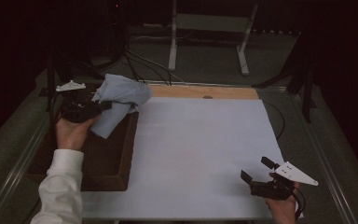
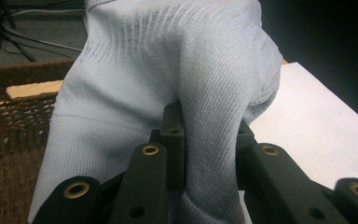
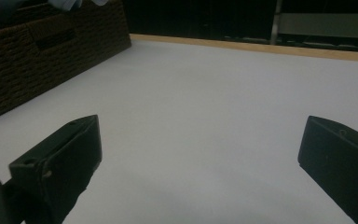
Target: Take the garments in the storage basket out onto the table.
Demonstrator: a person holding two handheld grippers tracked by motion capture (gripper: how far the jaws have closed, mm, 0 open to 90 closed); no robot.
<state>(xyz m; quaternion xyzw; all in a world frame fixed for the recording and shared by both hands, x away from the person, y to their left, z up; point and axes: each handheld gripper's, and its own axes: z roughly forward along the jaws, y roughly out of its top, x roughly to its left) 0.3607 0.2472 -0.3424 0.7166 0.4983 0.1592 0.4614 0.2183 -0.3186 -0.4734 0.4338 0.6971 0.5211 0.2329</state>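
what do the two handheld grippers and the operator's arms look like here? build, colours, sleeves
Both grippers are matte black. The left gripper has bolted link arms with brass-coloured bushings at the pivots, and blocky black jaws. Each carries a light grey three-cornered plate on top. A dark cable trails from the right gripper. The left arm wears a white long sleeve with a cuff.

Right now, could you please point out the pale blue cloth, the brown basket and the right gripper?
pale blue cloth (image 1: 121,95): high view, its bunched upper part.
brown basket (image 1: 126,154): high view, its right wall.
right gripper (image 1: 256,169): high view, midway between its open fingertips.
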